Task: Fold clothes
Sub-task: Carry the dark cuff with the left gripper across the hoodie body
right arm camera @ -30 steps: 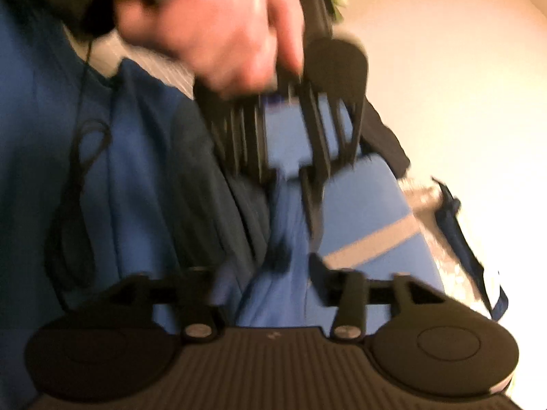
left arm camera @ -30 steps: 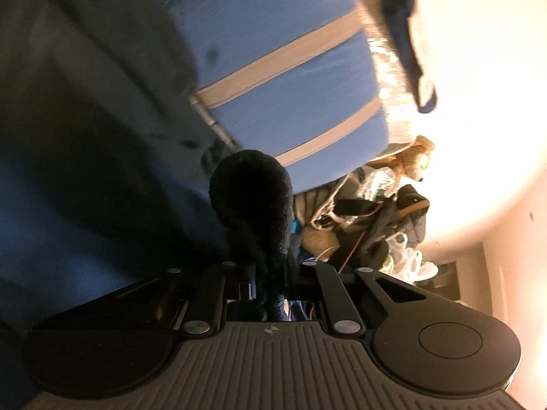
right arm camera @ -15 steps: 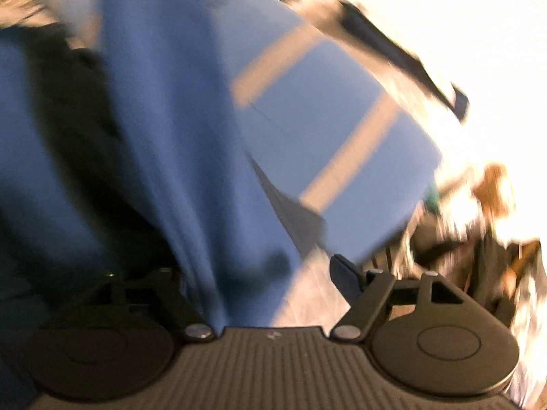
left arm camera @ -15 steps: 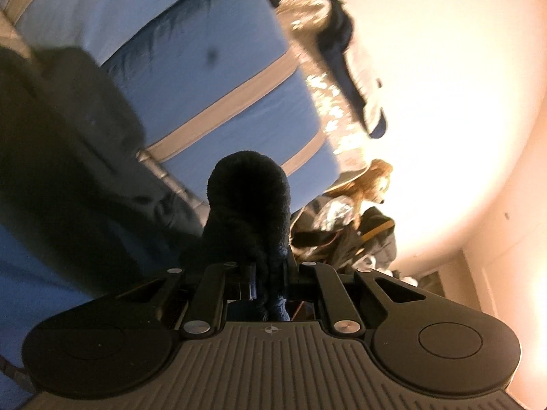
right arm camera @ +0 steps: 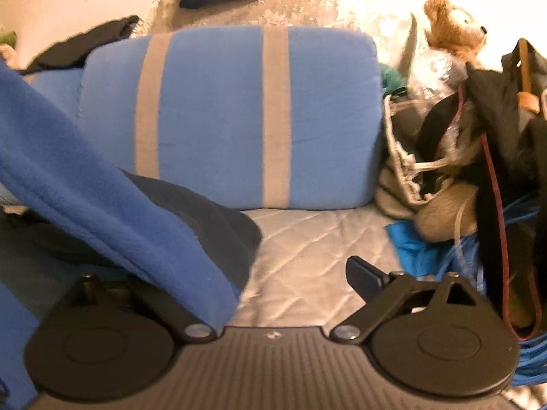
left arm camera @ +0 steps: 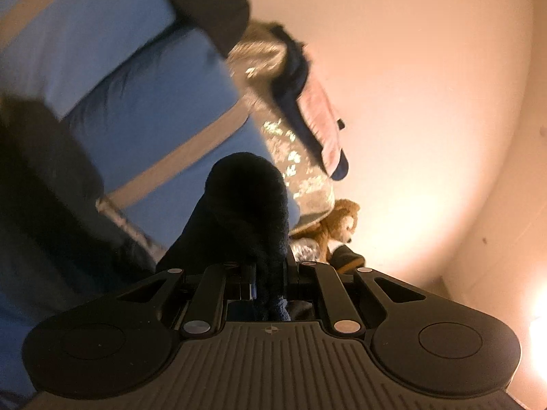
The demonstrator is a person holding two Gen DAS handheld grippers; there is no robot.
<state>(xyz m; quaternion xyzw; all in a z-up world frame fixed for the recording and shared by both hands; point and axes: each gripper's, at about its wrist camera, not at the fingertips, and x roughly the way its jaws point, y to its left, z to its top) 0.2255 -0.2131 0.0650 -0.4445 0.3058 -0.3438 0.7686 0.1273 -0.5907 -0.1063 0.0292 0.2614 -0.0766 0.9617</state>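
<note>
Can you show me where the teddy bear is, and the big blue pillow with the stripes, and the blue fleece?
teddy bear (right arm camera: 451, 20): right wrist view, on its face.
blue pillow (right arm camera: 218, 112): right wrist view, between its two grey stripes.
blue fleece (right arm camera: 102, 198): right wrist view, middle of the draped fold.

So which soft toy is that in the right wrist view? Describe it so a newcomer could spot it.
Start at the blue cushion with two grey stripes on the quilted bed. Go up and right, past its top corner. The teddy bear sits there above dark bags, the only tan, furry thing with a face.
</note>
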